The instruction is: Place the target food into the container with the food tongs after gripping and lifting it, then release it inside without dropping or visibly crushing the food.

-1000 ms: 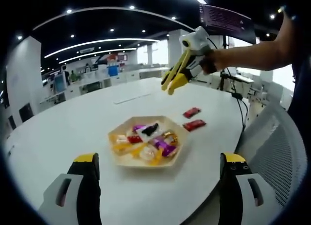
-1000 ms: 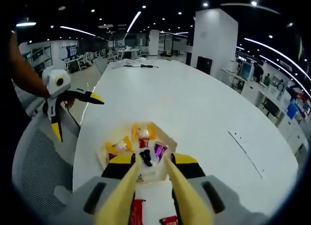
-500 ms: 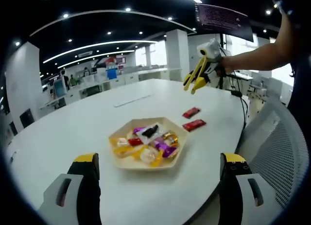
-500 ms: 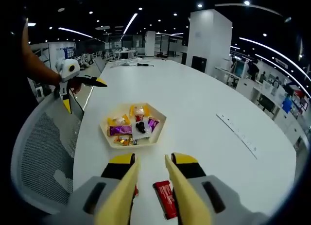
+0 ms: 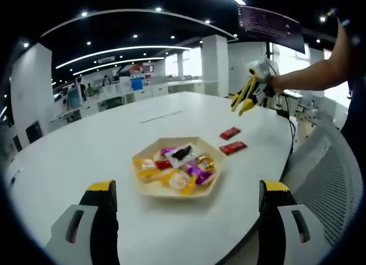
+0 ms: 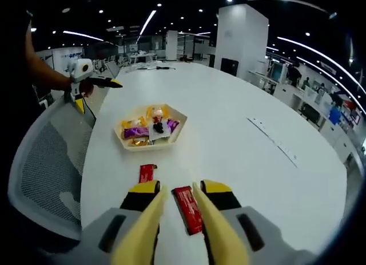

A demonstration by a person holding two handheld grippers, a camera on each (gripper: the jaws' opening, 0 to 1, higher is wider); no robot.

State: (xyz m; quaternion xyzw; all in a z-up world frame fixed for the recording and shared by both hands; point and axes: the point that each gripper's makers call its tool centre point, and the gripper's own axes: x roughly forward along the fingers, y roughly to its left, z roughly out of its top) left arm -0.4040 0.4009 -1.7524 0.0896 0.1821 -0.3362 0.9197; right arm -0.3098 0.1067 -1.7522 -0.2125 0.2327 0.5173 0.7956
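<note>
**Right gripper drawn back from the tray to the red bars**

Since a second earlier the right gripper had pulled away from the tray: then its tongs hung right over the sweets, and now the tray lay well ahead and one red bar sat between the tong tips. In the left gripper view it had shrunk from close above the tray to a small shape beyond the two bars, held up off the worktop.

The yellow tongs stood a little apart, gripping nothing; the bar lay flat on the worktop between them. A second red bar lay just to its left, nearer the tray.

The left gripper had its jaws wide apart and empty, with the tray ahead between them. The tray was hexagonal and pale, and held mixed wrapped sweets in yellow, purple, red and black. From this side the two bars lay beyond it to the right.

A mesh chair stood at the worktop's edge.
</note>
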